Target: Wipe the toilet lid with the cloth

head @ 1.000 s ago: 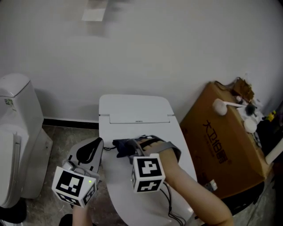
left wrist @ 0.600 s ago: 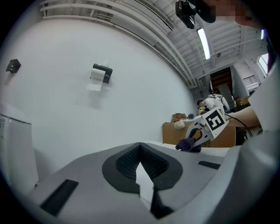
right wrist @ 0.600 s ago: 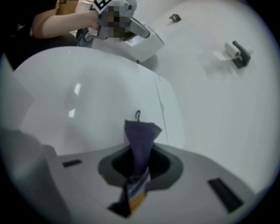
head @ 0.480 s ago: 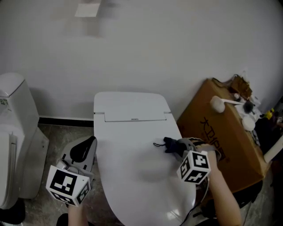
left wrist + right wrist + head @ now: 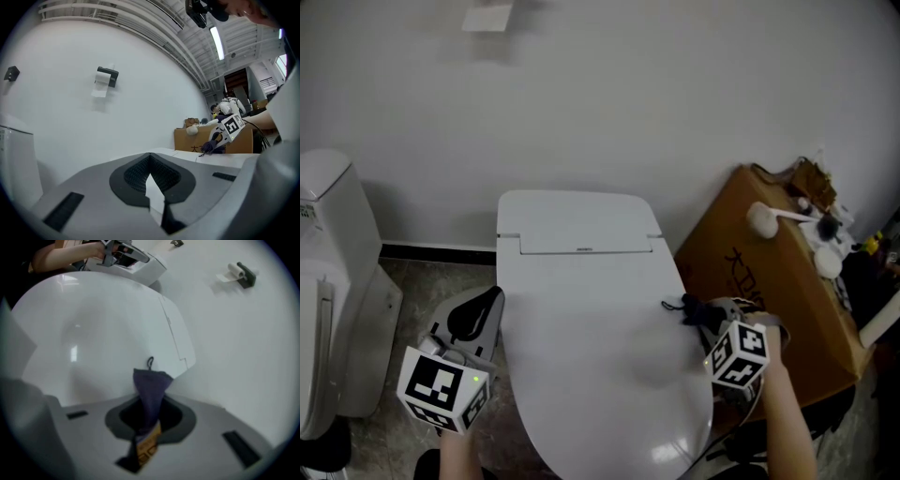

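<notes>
The white toilet lid [image 5: 581, 347] lies closed in the middle of the head view. My right gripper [image 5: 705, 315] is at the lid's right edge, shut on a dark navy cloth [image 5: 692, 309] that touches the lid. In the right gripper view the cloth [image 5: 151, 387] stands pinched between the jaws, an orange label [image 5: 147, 446] hanging from it, with the lid [image 5: 93, 329] spread beyond. My left gripper [image 5: 480, 317] hovers off the lid's left side, over the floor. Its jaws are shut with nothing in them in the left gripper view [image 5: 152, 183].
A brown cardboard box [image 5: 773, 300] stands right beside the toilet, with a white brush [image 5: 766, 221] and small items on top. A second white toilet [image 5: 333, 281] is at the far left. A paper roll holder [image 5: 106, 78] hangs on the wall.
My right gripper has dragged the cloth across the lid from its left-middle to its right edge. The left gripper has stayed almost in place.
</notes>
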The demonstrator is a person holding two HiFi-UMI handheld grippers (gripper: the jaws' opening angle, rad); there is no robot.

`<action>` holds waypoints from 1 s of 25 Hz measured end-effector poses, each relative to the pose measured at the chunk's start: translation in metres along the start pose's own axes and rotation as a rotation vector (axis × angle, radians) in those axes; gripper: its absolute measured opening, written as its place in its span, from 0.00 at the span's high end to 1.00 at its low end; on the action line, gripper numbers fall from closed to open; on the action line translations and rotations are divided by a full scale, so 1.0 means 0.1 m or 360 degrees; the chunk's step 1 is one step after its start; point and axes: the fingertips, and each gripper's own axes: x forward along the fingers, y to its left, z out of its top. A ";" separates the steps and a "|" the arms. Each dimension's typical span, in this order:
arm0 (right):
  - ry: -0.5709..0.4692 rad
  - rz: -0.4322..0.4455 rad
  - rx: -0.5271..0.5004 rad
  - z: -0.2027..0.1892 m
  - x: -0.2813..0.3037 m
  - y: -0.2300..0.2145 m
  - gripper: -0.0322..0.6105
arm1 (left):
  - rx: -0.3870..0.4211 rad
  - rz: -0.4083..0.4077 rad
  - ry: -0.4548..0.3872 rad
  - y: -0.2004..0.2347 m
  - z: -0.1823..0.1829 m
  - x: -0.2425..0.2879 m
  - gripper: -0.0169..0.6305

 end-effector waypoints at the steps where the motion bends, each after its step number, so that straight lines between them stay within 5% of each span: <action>1: 0.0008 0.0005 0.0004 -0.04 0.01 0.01 0.85 | 0.0001 0.0001 0.0003 0.00 0.00 0.00 0.95; 25: -0.0042 0.0095 -0.0051 0.28 0.05 0.33 0.85 | 0.0001 0.0006 -0.0005 0.03 0.00 -0.02 0.95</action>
